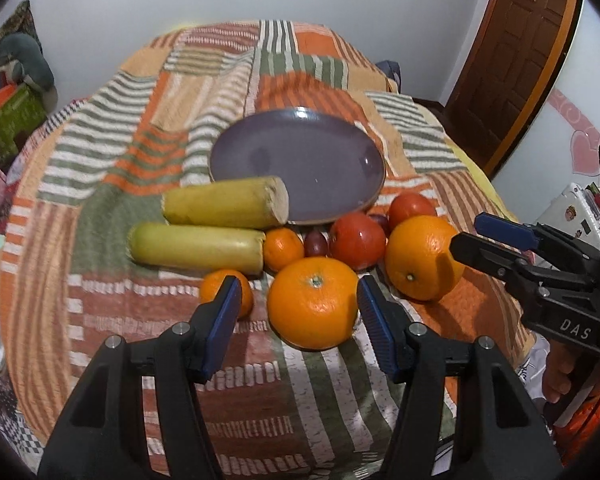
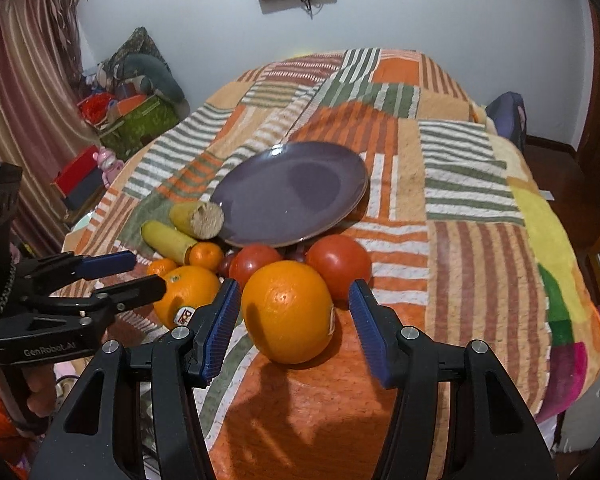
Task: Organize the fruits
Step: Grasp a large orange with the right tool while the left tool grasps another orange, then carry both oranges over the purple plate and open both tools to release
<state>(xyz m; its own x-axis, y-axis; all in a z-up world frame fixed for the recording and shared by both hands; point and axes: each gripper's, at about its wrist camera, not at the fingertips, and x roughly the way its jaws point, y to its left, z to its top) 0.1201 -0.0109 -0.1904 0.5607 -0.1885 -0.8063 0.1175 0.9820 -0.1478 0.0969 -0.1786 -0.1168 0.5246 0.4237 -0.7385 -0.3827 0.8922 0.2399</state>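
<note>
An empty purple plate point(image 1: 300, 156) point(image 2: 292, 188) lies on the striped blanket. In front of it lie two yellow-green stalk pieces point(image 1: 224, 202) point(image 2: 196, 216), two small mandarins point(image 1: 283, 249), two red tomatoes point(image 1: 358, 240) point(image 2: 338, 262), dark plums point(image 1: 315, 243) and two big oranges. My left gripper point(image 1: 296, 306) is open around the near orange point(image 1: 313, 302), not touching. My right gripper point(image 2: 294, 312) is open around the other orange point(image 2: 288, 310) point(image 1: 422, 256). The left gripper also shows in the right wrist view point(image 2: 136, 274), the right gripper in the left wrist view point(image 1: 466, 236).
The blanket point(image 1: 180, 128) covers a bed that drops off at left and right. Boxes and toys point(image 2: 132, 112) are piled on the floor at the left, with a curtain point(image 2: 24, 100). A wooden door point(image 1: 516, 60) stands at the right.
</note>
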